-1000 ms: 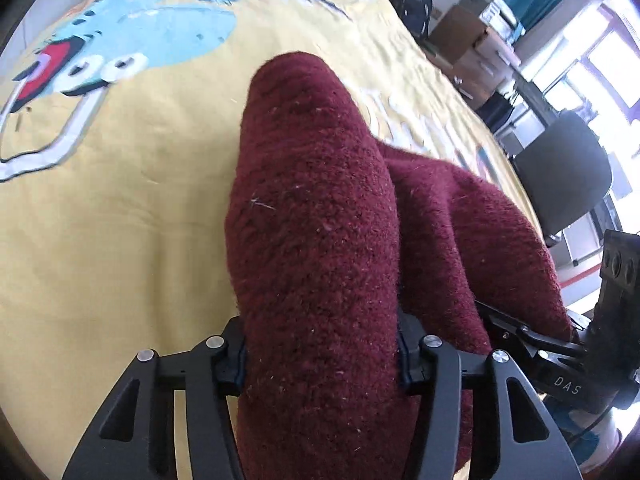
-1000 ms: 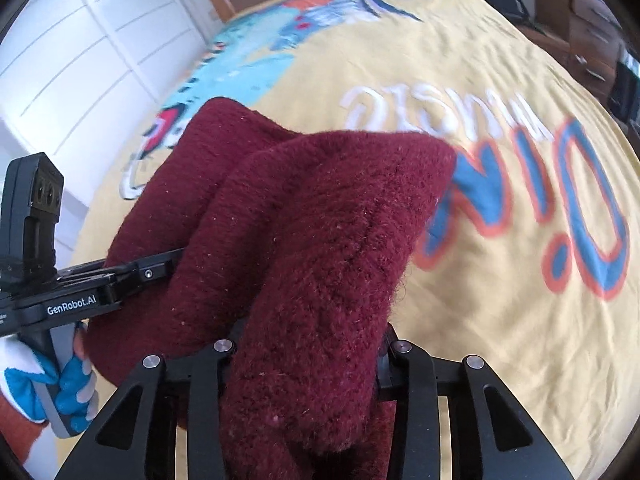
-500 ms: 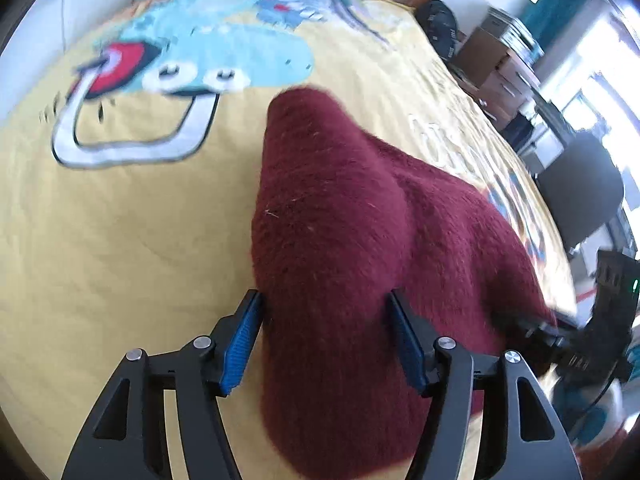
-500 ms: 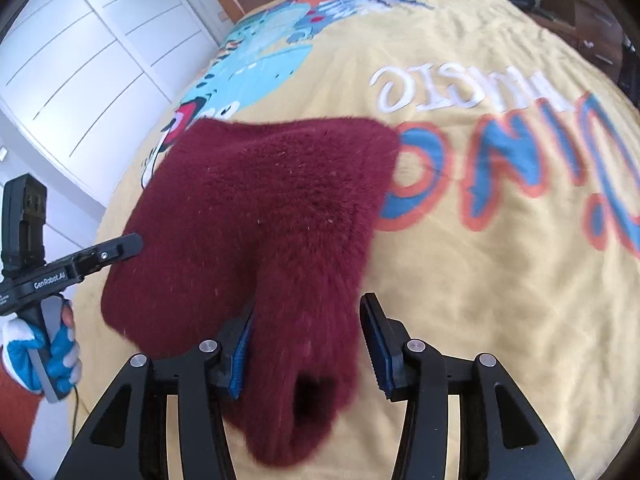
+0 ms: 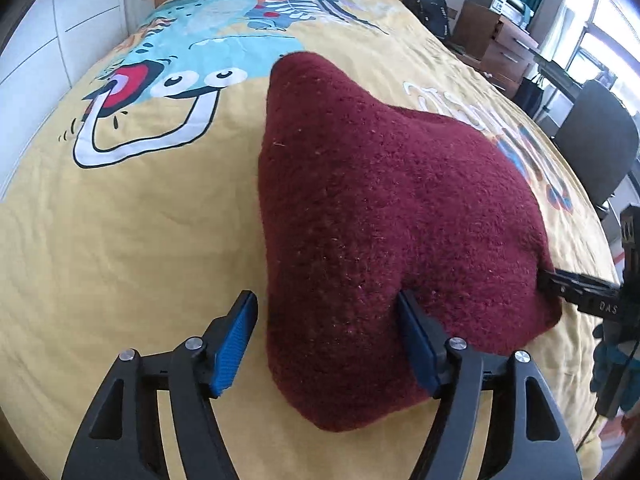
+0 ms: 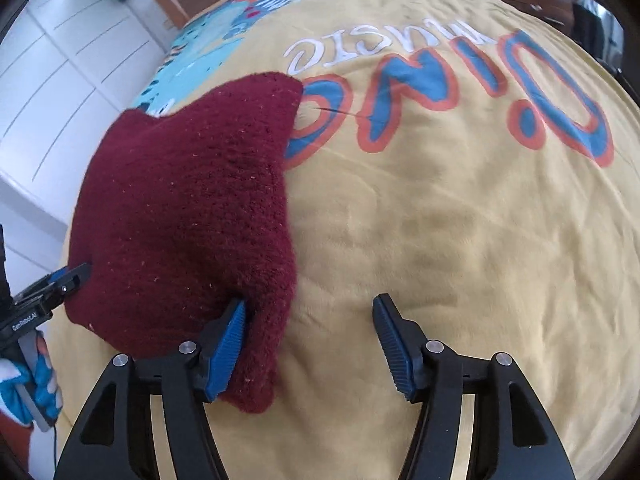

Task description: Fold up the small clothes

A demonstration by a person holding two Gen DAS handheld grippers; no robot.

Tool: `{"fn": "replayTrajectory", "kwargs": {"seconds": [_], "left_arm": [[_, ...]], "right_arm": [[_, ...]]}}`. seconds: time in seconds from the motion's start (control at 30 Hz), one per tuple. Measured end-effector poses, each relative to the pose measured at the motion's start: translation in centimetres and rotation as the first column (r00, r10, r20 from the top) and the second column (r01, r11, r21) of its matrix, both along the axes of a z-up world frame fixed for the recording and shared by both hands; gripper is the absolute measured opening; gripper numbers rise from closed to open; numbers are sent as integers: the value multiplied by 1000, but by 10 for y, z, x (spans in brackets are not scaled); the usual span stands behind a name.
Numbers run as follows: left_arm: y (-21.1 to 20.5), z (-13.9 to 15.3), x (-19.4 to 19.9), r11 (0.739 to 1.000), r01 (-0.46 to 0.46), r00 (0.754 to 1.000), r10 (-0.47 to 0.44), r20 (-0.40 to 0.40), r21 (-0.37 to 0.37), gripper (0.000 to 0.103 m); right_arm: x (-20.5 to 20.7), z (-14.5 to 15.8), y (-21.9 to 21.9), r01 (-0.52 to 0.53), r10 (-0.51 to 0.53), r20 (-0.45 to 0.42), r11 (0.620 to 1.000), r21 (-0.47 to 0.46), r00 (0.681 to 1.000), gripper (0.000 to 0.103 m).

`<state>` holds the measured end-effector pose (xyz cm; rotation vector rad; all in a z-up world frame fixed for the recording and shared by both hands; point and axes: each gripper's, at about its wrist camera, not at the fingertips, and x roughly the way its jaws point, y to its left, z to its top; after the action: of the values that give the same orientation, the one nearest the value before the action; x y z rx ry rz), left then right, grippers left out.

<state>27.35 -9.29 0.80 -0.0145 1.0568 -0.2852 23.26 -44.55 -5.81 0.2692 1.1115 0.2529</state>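
Maroon fleece, a small fuzzy garment (image 5: pixel 384 216), lay flat on a yellow bedspread (image 5: pixel 120 240) printed with a cartoon dinosaur (image 5: pixel 192 60) and the words "Dino Music" (image 6: pixel 440 76). Seen from the left wrist camera, the left gripper (image 5: pixel 326 336) stood with its jaws spread wide, straddling the near corner of the garment; one blue-padded finger (image 5: pixel 416 344) touched the fabric's edge while the other (image 5: pixel 236 340) sat apart from it over bare bedspread. From the right wrist camera, the right gripper (image 6: pixel 308 340) was likewise spread apart, one blue pad (image 6: pixel 228 348) resting against the garment's lower corner and the other (image 6: pixel 392 344) clear over the yellow cloth, so neither tool clamped the fabric. The garment (image 6: pixel 188 216) lay to the left in that view, its far corner reaching the orange-rimmed blue lettering. The left gripper (image 6: pixel 52 284) appeared at the frame's left edge, touching the garment's side, held by a hand in a blue-and-white glove (image 6: pixel 28 384). A black office chair (image 5: pixel 596 152) and a brown wooden dresser (image 5: pixel 500 48) stood beside the bed.
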Motion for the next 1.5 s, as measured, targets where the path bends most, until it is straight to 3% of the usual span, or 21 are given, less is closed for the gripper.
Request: {"fn": "replayTrajectory", "kwargs": {"seconds": [0.43,0.8,0.93,1.0,1.17,1.5], "left_arm": [[10,49,-45,993,-119,989,121,83,-26,66],[25,95,-117,986,-164,974,165,156,-23,71],[31,94,-145,982,-186,970,186,159,-16,75],[33,92,-157,981,-193,969,192,157,-11,75],[37,87,-187,979,-203,967,199,161,4,82],[49,84,-227,976,-215,957,206,204,20,96]], "right_arm": [[-54,49,-11,128,-126,47,991,-36,991,64],[-153,96,4,158,-141,162,983,-95,977,66],[-193,108,14,179,-150,221,977,-118,964,66],[-213,112,18,194,-159,249,973,-121,955,74],[-253,118,26,212,-161,308,967,-142,938,77],[-302,124,34,234,-146,373,951,-201,916,81]]}}
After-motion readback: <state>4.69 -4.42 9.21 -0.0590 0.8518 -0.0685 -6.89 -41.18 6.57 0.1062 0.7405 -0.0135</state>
